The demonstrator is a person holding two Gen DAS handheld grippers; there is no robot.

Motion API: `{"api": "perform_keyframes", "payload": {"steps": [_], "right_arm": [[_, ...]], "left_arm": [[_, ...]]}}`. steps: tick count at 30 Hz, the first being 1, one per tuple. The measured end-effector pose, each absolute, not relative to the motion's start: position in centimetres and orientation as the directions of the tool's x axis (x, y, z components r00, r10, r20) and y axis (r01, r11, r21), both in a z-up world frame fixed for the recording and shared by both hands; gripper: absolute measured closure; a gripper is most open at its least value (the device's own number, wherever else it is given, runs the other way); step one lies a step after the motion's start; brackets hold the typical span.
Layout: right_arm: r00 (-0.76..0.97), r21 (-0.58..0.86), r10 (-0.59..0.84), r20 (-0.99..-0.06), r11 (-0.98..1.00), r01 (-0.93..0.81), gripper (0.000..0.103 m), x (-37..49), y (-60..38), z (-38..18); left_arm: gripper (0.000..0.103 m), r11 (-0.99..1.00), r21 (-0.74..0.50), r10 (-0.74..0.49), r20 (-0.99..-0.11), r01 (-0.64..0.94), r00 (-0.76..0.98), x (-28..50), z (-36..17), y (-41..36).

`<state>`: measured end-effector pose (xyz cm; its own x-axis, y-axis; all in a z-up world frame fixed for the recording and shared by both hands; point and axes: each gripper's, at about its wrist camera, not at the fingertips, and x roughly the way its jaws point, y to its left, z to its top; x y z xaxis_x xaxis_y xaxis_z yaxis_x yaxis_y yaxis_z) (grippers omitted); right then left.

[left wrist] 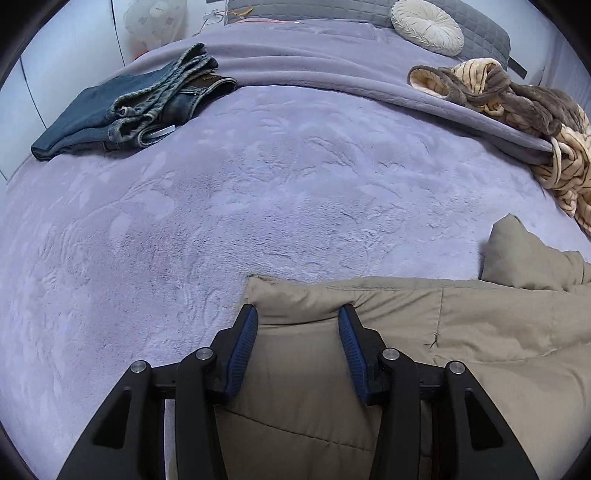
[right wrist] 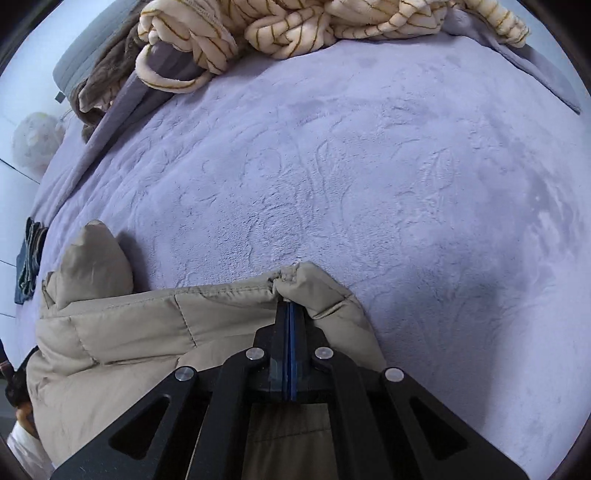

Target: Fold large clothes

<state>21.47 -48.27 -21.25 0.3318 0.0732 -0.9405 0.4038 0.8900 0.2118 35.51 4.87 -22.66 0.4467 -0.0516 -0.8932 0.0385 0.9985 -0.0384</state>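
Where the puffy quilted khaki jacket (left wrist: 369, 332) lies at six o'clock on the bed's plush lavender blanket (left wrist: 258, 203), the left gripper (left wrist: 298, 317) pinches its padded edge half-wide, and the right gripper (right wrist: 291, 304) is clamped flat on a bunched corner. Folded jeans (left wrist: 122, 110) sit at ten o'clock, a striped fleece heap (left wrist: 517, 107) at two.

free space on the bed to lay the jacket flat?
Bare lilac blanket ahead of the beige jacket, between folded jeans far left and striped fleece heap far right. Crowded along those edges and by the round cushion.
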Motion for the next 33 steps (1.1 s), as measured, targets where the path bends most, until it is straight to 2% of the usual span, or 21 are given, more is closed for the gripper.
{"api": "perform_keyframes", "payload": {"steps": [5, 8, 10, 11, 12, 13, 15, 18, 20, 22, 33], "right_arm": [[0.309, 0.122, 0.000, -0.951, 0.919, 0.375, 0.103, 22.6, -47.1, -20.7], [0.316, 0.137, 0.008, -0.949, 0.911, 0.389, 0.094, 21.8, -46.7, -18.8], [0.344, 0.168, 0.028, -0.938, 0.908, 0.383, 0.071, 20.6, -46.1, -17.1], [0.362, 0.186, 0.039, -0.931, 0.906, 0.381, 0.065, 19.8, -45.9, -16.2], [0.374, 0.201, 0.049, -0.926, 0.903, 0.380, 0.057, 19.1, -45.6, -15.7], [0.391, 0.223, 0.063, -0.918, 0.898, 0.379, 0.055, 18.2, -45.4, -14.8], [0.407, 0.262, 0.095, -0.909, 0.889, 0.377, 0.055, 17.0, -44.8, -13.8], [0.421, 0.309, 0.136, -0.897, 0.873, 0.376, 0.044, 14.3, -43.9, -12.4], [0.427, 0.338, 0.161, -0.890, 0.860, 0.381, 0.043, 12.6, -43.4, -11.8], [0.424, 0.360, 0.183, -0.887, 0.848, 0.388, 0.039, 11.0, -42.7, -11.3], [0.409, 0.455, 0.277, -0.869, 0.772, 0.443, 0.023, 2.5, -41.0, -10.6]], "left_arm": [[0.054, 0.999, 0.013, -0.003, -0.897, 0.033, 0.443, 35.4, -22.1, 4.2], [0.054, 0.999, 0.014, 0.000, -0.904, 0.030, 0.428, 34.4, -20.3, 4.5], [0.053, 0.999, -0.006, -0.020, -0.902, 0.034, 0.431, 33.0, -18.8, 4.9], [0.049, 0.999, -0.015, -0.029, -0.902, 0.036, 0.431, 32.3, -18.1, 5.1], [0.032, 0.999, -0.019, -0.033, -0.902, 0.037, 0.431, 31.5, -17.5, 5.2], [0.025, 0.999, -0.018, -0.031, -0.900, 0.034, 0.436, 30.6, -16.8, 5.4], [0.025, 0.999, -0.023, -0.040, -0.901, 0.044, 0.431, 28.8, -15.9, 5.5], [0.025, 0.998, -0.049, -0.063, -0.916, 0.047, 0.395, 26.4, -15.1, 5.9], [0.025, 0.998, -0.052, -0.065, -0.920, 0.044, 0.386, 24.9, -14.7, 6.1], [0.000, 0.998, -0.064, -0.070, -0.923, 0.029, 0.378, 23.3, -14.2, 6.5], [0.000, 0.994, -0.111, -0.100, -0.935, -0.012, 0.339, 17.4, -13.0, 7.4]]}}
